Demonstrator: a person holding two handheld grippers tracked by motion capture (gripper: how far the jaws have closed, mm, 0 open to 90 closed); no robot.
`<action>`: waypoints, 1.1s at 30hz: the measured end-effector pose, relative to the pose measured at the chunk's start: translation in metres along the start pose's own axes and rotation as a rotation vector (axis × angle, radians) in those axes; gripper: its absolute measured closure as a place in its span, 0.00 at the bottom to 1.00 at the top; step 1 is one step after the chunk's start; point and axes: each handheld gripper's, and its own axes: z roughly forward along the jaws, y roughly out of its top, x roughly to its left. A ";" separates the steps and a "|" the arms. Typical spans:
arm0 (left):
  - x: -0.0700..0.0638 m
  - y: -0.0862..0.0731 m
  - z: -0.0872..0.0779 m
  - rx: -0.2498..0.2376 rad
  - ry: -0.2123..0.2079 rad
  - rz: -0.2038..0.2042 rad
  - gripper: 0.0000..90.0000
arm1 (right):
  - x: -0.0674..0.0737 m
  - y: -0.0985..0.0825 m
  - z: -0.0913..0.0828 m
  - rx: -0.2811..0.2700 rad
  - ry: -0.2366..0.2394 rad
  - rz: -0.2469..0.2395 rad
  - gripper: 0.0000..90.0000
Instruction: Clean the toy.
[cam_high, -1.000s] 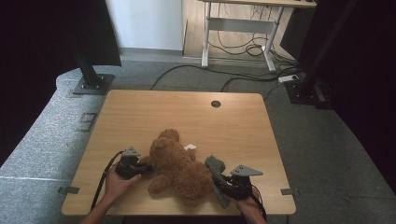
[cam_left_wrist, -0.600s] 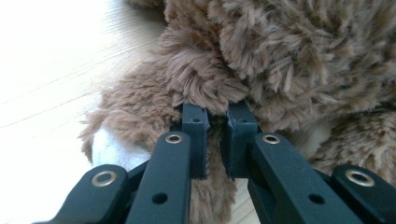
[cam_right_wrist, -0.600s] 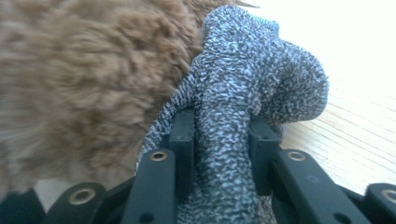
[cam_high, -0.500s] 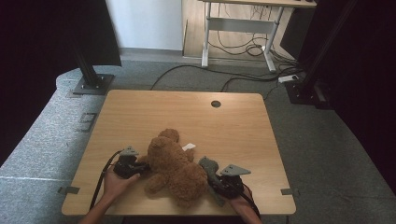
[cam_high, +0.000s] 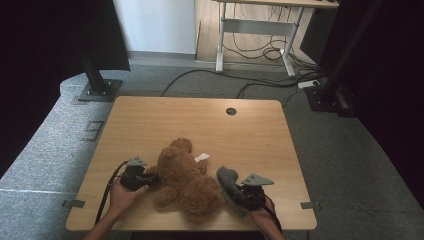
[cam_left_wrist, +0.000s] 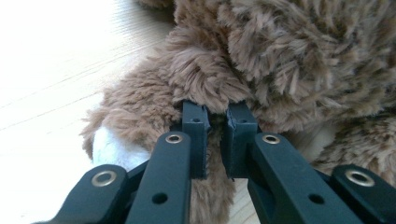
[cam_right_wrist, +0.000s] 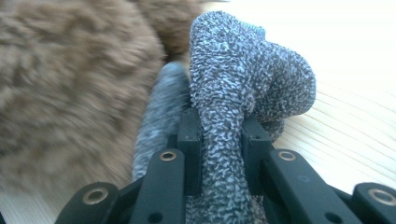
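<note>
High view shows a brown teddy bear (cam_high: 186, 176) lying on the table (cam_high: 150, 125); gripper views show the left gripper (cam_left_wrist: 215, 126) pinching its fur and the right gripper (cam_right_wrist: 220, 135), jaws just closing, clamping a grey sock (cam_right_wrist: 233, 93).

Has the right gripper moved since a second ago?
Yes. In the high view the right gripper, shut on the grey sock, sits slightly farther from the table's right edge, closer to the teddy bear; its jaws were just closing.
</note>
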 end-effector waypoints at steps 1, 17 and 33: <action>0.000 0.000 0.000 0.001 -0.001 0.000 0.90 | -0.004 -0.002 -0.005 -0.004 -0.009 0.011 0.83; 0.001 0.000 -0.001 0.000 -0.003 -0.003 0.89 | -0.034 -0.021 -0.031 0.011 -0.142 0.067 0.51; 0.001 0.000 -0.001 -0.002 -0.002 -0.005 0.89 | 0.003 0.005 -0.065 -0.136 -0.039 0.009 0.32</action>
